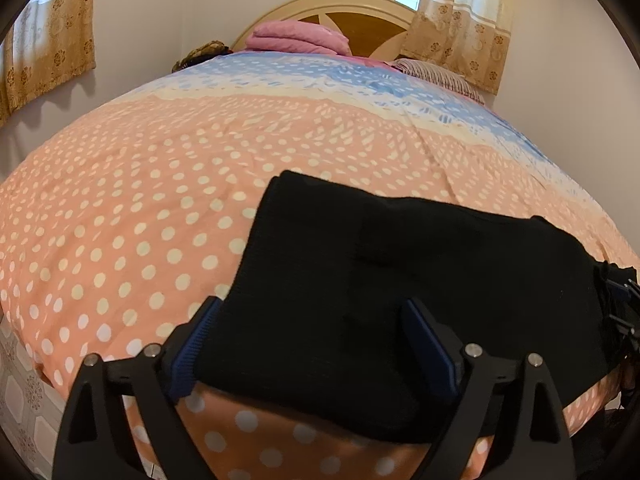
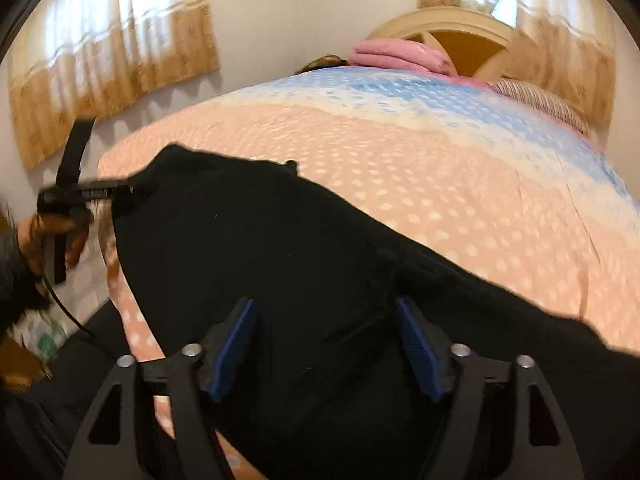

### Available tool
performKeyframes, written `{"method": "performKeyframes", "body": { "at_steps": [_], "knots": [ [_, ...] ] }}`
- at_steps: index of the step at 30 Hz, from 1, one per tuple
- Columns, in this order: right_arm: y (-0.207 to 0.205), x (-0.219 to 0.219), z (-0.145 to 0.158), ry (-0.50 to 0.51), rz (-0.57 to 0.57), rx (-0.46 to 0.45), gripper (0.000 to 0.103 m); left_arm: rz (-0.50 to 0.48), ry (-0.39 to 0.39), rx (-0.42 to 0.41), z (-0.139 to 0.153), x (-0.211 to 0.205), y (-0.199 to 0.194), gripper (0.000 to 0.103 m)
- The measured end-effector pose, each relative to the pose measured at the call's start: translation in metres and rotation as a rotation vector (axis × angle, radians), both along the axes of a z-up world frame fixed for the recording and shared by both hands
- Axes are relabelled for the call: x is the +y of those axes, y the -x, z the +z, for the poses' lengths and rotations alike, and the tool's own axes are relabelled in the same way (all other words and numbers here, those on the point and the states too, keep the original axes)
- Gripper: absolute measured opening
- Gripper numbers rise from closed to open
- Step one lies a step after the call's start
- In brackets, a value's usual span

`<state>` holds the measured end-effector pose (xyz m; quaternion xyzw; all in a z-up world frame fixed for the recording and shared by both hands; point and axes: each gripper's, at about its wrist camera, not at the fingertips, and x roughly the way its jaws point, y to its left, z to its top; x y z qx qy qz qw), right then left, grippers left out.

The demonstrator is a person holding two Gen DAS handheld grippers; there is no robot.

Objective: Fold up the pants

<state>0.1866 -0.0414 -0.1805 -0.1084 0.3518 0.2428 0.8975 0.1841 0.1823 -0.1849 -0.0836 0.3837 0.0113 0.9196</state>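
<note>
Black pants lie folded near the front edge of the bed, on a peach polka-dot cover. My left gripper is open, its blue pads either side of the pants' near left edge, just above the cloth. My right gripper is open over the pants, which fill the lower part of the right wrist view. The left gripper also shows in the right wrist view, at the pants' far left corner, held by a hand. The right gripper's body shows at the pants' right end in the left wrist view.
Folded pink bedding and a striped pillow lie at the wooden headboard. Curtains hang on the walls. Tiled floor lies left of the bed. A cable trails from the left gripper.
</note>
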Motion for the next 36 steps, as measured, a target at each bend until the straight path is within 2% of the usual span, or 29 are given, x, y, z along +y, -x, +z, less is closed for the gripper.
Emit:
{"method": "performKeyframes", "body": {
  "at_steps": [2, 3, 5, 8, 13, 15, 18, 20, 24, 26, 28, 31, 36],
  "knots": [
    [0.007, -0.004, 0.006, -0.017, -0.001, -0.006, 0.076, -0.001, 0.017, -0.004, 0.001, 0.003, 0.001, 0.09],
    [0.016, -0.01, 0.013, -0.057, 0.001, -0.004, 0.075, 0.0, 0.022, -0.003, 0.002, 0.005, 0.002, 0.089],
    [0.031, -0.023, 0.023, -0.095, 0.0, -0.019, 0.075, 0.001, 0.029, 0.0, 0.003, 0.007, 0.002, 0.082],
    [0.062, -0.036, 0.033, -0.091, 0.001, -0.057, 0.075, 0.007, 0.066, -0.001, 0.006, 0.016, 0.007, 0.072],
    [0.1, -0.064, 0.038, -0.105, -0.018, -0.106, 0.075, 0.021, 0.087, -0.001, 0.003, 0.022, 0.008, 0.069],
    [0.103, -0.073, 0.035, -0.145, -0.034, -0.115, 0.075, 0.017, 0.066, 0.004, 0.003, 0.018, 0.006, 0.069],
    [0.097, -0.076, 0.03, -0.18, -0.057, -0.095, 0.075, 0.02, 0.076, 0.01, 0.004, 0.018, 0.003, 0.066],
    [0.094, -0.079, 0.025, -0.21, -0.079, -0.072, 0.075, 0.025, 0.087, 0.012, 0.005, 0.021, 0.003, 0.057],
    [0.092, -0.088, 0.018, -0.24, -0.103, -0.043, 0.075, 0.013, 0.112, 0.003, 0.005, 0.025, 0.009, 0.049],
    [0.092, -0.092, 0.016, -0.249, -0.116, -0.04, 0.075, 0.005, 0.121, -0.009, 0.008, 0.024, 0.012, 0.035],
    [0.092, -0.094, 0.018, -0.253, -0.12, -0.046, 0.075, 0.01, 0.141, -0.042, 0.015, 0.023, 0.016, 0.029],
    [0.094, -0.096, 0.021, -0.258, -0.125, -0.061, 0.075, 0.011, 0.167, -0.101, 0.026, 0.022, 0.023, 0.027],
    [0.095, -0.105, 0.027, -0.274, -0.143, -0.076, 0.075, -0.001, 0.233, -0.15, 0.043, 0.018, 0.029, 0.026]
  ]
}}
